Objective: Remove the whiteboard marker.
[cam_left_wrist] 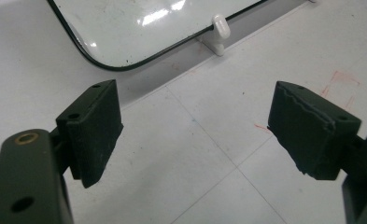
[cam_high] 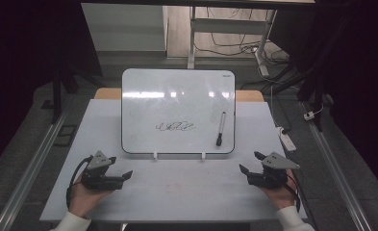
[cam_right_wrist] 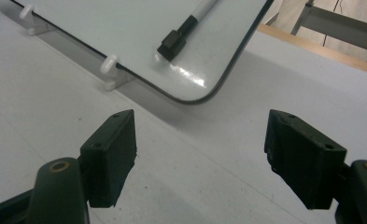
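A small whiteboard (cam_high: 177, 96) leans on two white clips (cam_high: 155, 155) at the middle of the table, with a black scribble (cam_high: 175, 127) on its lower part. A marker (cam_high: 220, 128) with a black cap lies on the board's right side, also in the right gripper view (cam_right_wrist: 187, 27). My left gripper (cam_high: 120, 168) rests on the table below the board's left corner (cam_left_wrist: 102, 63), open and holding nothing. My right gripper (cam_high: 251, 162) sits below the board's right corner (cam_right_wrist: 204, 95), open, nothing between its fingers (cam_right_wrist: 111, 154).
The white tabletop (cam_high: 177, 187) spreads between the two hands, with faint red marks (cam_left_wrist: 340, 81) on it. A white power strip (cam_high: 287, 140) lies off the table's right edge. Desk legs and cables (cam_high: 234, 45) stand behind the table.
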Available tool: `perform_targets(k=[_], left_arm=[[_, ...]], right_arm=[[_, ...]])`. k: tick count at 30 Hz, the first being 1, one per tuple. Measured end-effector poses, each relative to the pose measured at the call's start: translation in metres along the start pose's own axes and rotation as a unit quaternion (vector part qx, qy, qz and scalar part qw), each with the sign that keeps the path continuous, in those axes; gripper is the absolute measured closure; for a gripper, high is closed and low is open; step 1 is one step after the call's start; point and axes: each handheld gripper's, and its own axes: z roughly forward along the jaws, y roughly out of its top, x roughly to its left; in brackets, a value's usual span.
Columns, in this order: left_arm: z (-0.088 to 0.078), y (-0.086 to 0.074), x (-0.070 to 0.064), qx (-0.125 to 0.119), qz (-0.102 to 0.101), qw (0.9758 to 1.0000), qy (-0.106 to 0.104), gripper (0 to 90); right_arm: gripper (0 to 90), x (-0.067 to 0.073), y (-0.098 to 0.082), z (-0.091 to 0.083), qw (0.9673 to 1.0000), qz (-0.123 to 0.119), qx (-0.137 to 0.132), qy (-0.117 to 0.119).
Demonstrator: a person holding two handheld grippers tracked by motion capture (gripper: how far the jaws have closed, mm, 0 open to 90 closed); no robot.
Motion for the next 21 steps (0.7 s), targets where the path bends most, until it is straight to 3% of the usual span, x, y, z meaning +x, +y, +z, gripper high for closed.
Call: perform_targets(k=[12,15,18,19,21], left_arm=[[0.005,0.001,-0.001,0.014,0.012,0.9998,0.004,18.3],[0.007,0.001,-0.001,0.017,0.015,0.9997,0.005,18.3],[0.007,0.001,-0.002,0.019,0.018,0.9997,0.006,18.3],[0.007,0.001,-0.002,0.019,0.019,0.9996,0.006,18.3],[0.007,0.001,-0.002,0.018,0.019,0.9996,0.006,18.3]], right_arm=[[31.3,0.003,0.034,0.010,0.9997,0.013,0.001,-0.021],[32.9,0.002,0.056,0.021,0.9989,0.033,-0.004,-0.032],[33.2,0.002,0.068,0.029,0.9986,0.037,-0.005,-0.038],[33.6,0.003,0.081,0.040,0.9980,0.045,-0.003,-0.043],[33.7,0.003,0.084,0.043,0.9978,0.047,-0.002,-0.045]])
